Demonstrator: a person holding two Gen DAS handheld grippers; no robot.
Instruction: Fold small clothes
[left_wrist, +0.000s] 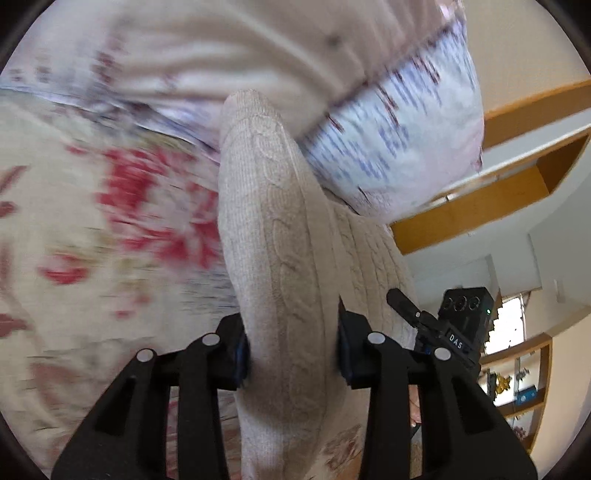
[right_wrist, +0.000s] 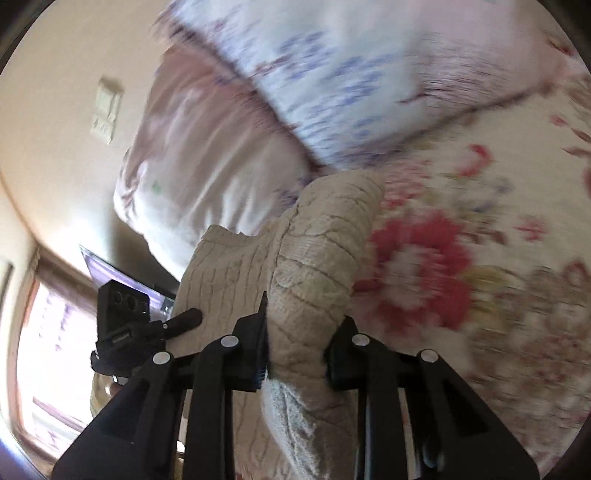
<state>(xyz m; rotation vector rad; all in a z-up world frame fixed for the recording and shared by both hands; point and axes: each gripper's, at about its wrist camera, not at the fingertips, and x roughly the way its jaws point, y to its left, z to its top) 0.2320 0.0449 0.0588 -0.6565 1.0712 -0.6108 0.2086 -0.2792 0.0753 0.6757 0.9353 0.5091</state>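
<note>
A beige cable-knit sweater (left_wrist: 273, 229) hangs lifted over a floral bedspread (left_wrist: 85, 206). My left gripper (left_wrist: 293, 350) is shut on a thick fold of it, with the knit running up and away from the black fingers. In the right wrist view the same sweater (right_wrist: 317, 254) bunches between the jaws of my right gripper (right_wrist: 297, 350), which is shut on it. A stretch of the knit spans toward the other gripper's camera block (right_wrist: 123, 317), also seen from the left wrist as a camera block (left_wrist: 465, 325). Both views are blurred.
Pillows with a blue and purple print (left_wrist: 399, 136) (right_wrist: 332, 74) lie at the head of the bed. A wooden shelf unit (left_wrist: 517, 155) and a bright window (right_wrist: 48, 332) stand beside the bed. A wall switch plate (right_wrist: 105, 110) is on the cream wall.
</note>
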